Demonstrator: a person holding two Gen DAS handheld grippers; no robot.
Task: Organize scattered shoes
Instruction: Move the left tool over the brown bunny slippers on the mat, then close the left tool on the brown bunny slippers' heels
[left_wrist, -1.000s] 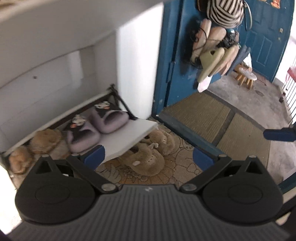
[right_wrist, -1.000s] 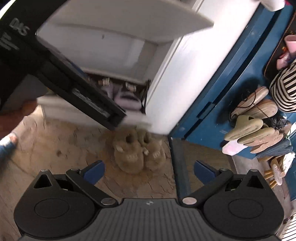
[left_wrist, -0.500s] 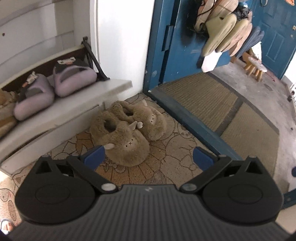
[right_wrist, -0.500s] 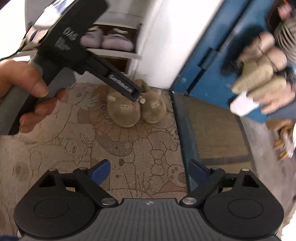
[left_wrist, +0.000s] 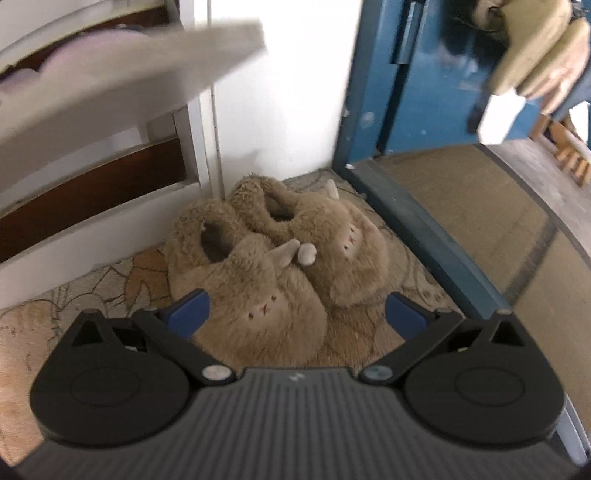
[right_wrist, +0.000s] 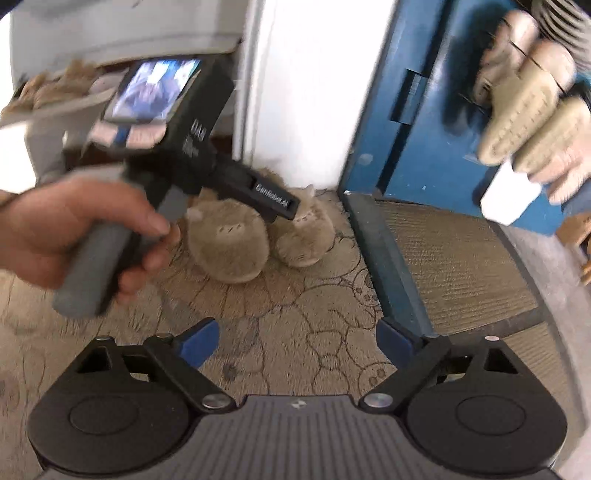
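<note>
Two furry tan animal-face slippers lie side by side on the patterned mat, toes toward me: the near slipper (left_wrist: 255, 299) and the far slipper (left_wrist: 332, 240). My left gripper (left_wrist: 295, 314) stands open just above and in front of them, and the near slipper's toe shows between its blue pads, which do not press on it. In the right wrist view a hand (right_wrist: 74, 229) holds that left gripper's body (right_wrist: 192, 136) over the same slippers (right_wrist: 229, 243). My right gripper (right_wrist: 295, 339) hangs further back over bare mat, its jaws closing, nothing between them.
A white shoe cabinet (left_wrist: 110, 122) stands at the left, its tilted shelf (left_wrist: 129, 74) overhanging with a blurred purple slipper on it. A blue door frame (left_wrist: 369, 92) and threshold (left_wrist: 424, 236) border the right, then a woven mat (left_wrist: 480, 206). Slippers hang on the door (right_wrist: 528, 110).
Both grippers have come down and closer to the tan slippers, which now fill the left wrist view. The right gripper's fingers stand slightly narrower than before.
</note>
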